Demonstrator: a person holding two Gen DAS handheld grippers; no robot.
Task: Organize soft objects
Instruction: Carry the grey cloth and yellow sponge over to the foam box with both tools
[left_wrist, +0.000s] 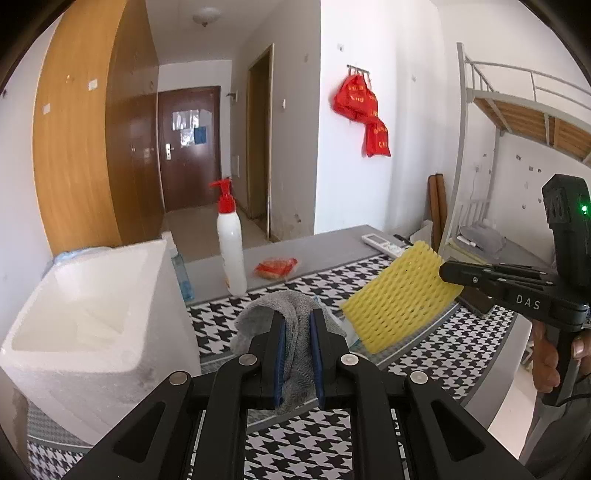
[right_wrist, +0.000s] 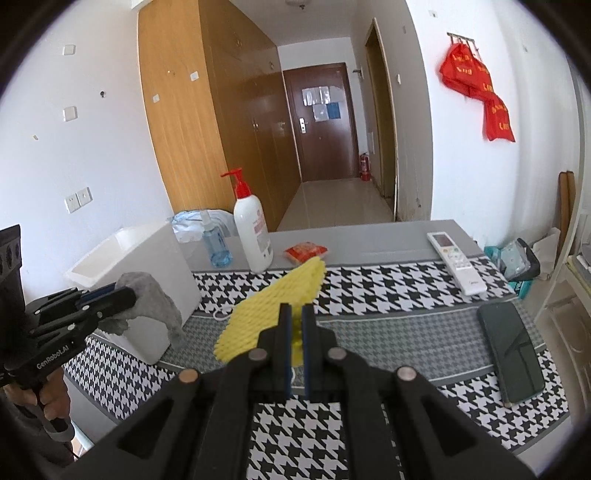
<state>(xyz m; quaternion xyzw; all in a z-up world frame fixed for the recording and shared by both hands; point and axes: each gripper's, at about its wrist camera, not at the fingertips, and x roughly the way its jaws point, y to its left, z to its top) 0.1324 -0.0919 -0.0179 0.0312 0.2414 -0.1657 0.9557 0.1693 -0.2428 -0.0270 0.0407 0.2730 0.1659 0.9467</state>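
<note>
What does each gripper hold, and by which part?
Left gripper pinches the gray cloth at a bunched fold. Right gripper clamps the yellow foam net at its near edge.

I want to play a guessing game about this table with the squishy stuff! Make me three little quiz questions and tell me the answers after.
1. True or false: the left gripper is holding the gray cloth.
2. Which thing is the right gripper pinching? A) the white remote control B) the yellow foam net C) the dark phone
3. Fill in: the open white foam box stands on the ____ side of the table in both views.

Key: 1. True. 2. B. 3. left; it sits near the pump bottle with the red top.
</note>
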